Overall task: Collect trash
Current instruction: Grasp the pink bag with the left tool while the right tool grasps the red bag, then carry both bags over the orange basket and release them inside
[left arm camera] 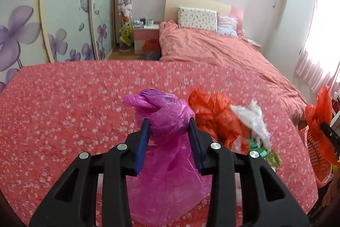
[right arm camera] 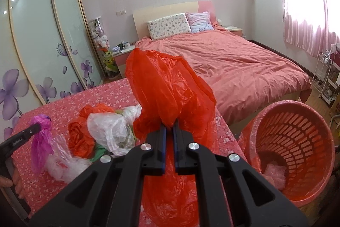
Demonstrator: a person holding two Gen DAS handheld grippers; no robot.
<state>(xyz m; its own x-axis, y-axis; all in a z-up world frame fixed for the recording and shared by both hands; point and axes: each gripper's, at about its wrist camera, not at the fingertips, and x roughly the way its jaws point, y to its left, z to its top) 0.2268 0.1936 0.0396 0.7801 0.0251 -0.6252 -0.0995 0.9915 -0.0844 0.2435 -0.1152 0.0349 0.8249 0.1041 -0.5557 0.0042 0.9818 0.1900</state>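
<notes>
Magenta plastic bag [left arm camera: 167, 120] pinched in left claw [left arm camera: 169, 128], lower centre of frame, tail draping onto floral tabletop [left arm camera: 63, 103]. Right claw [right arm camera: 169, 131] clamped tight on red plastic bag [right arm camera: 167, 90], frame centre. Orange basket [right arm camera: 297, 142] lower right. More bags [right arm camera: 110, 131] piled on tabletop.
</notes>
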